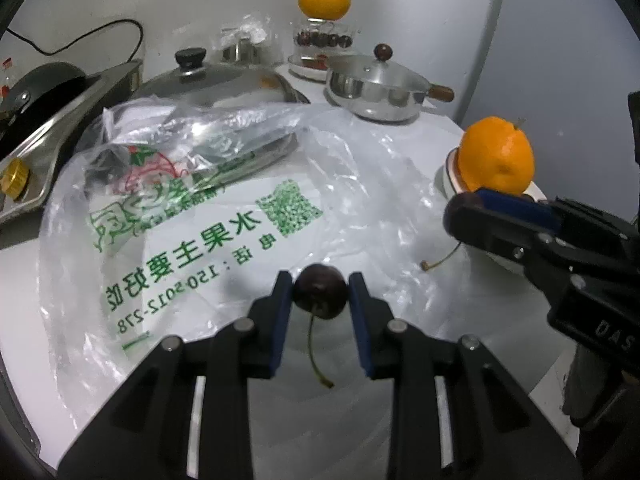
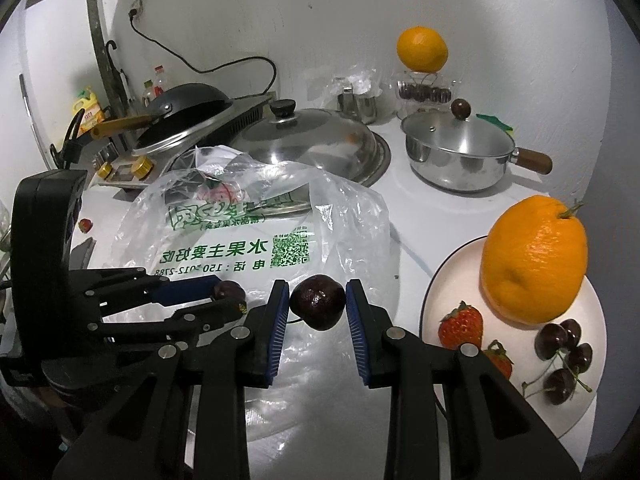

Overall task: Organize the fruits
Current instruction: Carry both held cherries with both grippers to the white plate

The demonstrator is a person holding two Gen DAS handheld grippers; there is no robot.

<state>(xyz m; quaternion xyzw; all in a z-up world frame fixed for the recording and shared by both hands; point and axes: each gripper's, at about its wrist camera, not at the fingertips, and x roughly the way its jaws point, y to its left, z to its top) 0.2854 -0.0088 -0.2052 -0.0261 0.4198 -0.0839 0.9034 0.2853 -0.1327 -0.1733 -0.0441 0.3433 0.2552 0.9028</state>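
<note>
In the left wrist view my left gripper [image 1: 320, 280] is shut on a dark cherry [image 1: 320, 296], whose stem hangs down between the fingers. It hangs above a clear plastic bag [image 1: 224, 216] printed in green. My right gripper [image 2: 318, 286] is shut on another dark cherry [image 2: 318, 304] over the same bag. To its right a white plate [image 2: 440, 280] holds a big orange [image 2: 534, 260], strawberries [image 2: 460, 326] and several cherries [image 2: 560, 356]. A second orange [image 2: 422, 49] rests on a glass jar at the back. The left gripper [image 2: 230, 294] shows at the left here.
A steel pot with a lid [image 2: 460, 152] and a large domed lid [image 2: 312, 140] stand behind the bag. A stove with a black wok [image 2: 184, 108] is at the back left. One strawberry [image 2: 85, 225] lies on the counter at the left. The wall is close behind.
</note>
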